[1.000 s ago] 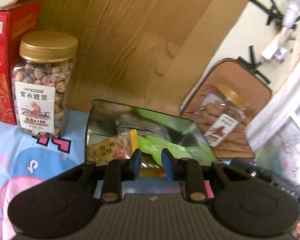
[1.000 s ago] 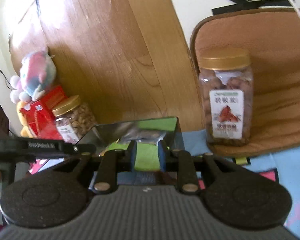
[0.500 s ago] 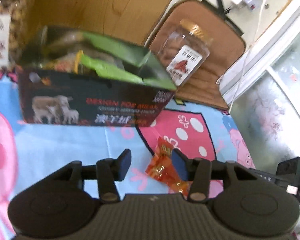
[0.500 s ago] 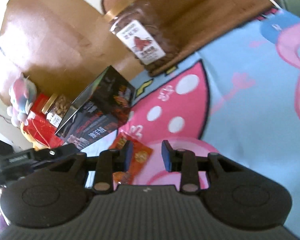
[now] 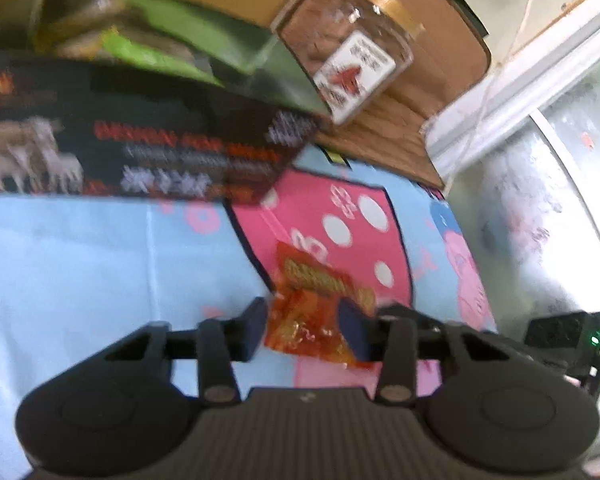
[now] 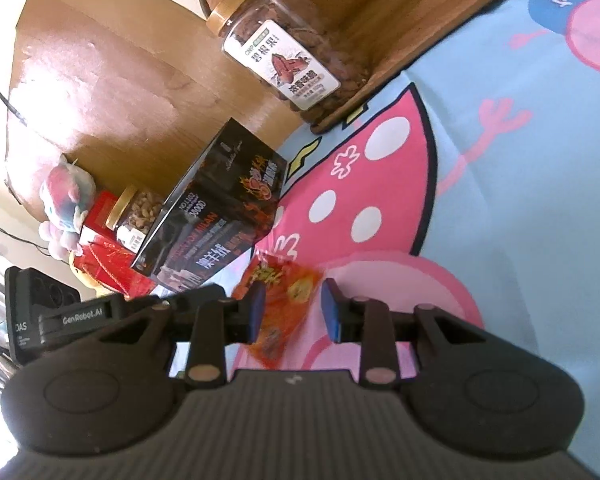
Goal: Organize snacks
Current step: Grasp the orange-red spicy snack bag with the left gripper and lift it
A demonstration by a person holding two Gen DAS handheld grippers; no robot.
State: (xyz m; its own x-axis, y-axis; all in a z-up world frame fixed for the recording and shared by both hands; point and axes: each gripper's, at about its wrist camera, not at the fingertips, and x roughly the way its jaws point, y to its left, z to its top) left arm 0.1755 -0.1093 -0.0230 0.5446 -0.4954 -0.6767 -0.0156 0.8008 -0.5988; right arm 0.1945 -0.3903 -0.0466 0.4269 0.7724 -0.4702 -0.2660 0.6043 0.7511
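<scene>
An orange snack packet [image 5: 316,312] lies flat on a cartoon-print cloth [image 5: 100,248], just in front of a black box [image 5: 140,148] holding other snacks. Left gripper [image 5: 306,330] jaws straddle it, closing, not yet pressing. Right gripper [image 6: 292,310] jaws stand spread around it.

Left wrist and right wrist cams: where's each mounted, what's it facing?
Left wrist: on left claw, looking down at orange snack packet; claw closing, packet between fingers.
Right wrist: on right claw, rolled view of same packet from its other side.
Shared: packet, black box, nut jar.
</scene>
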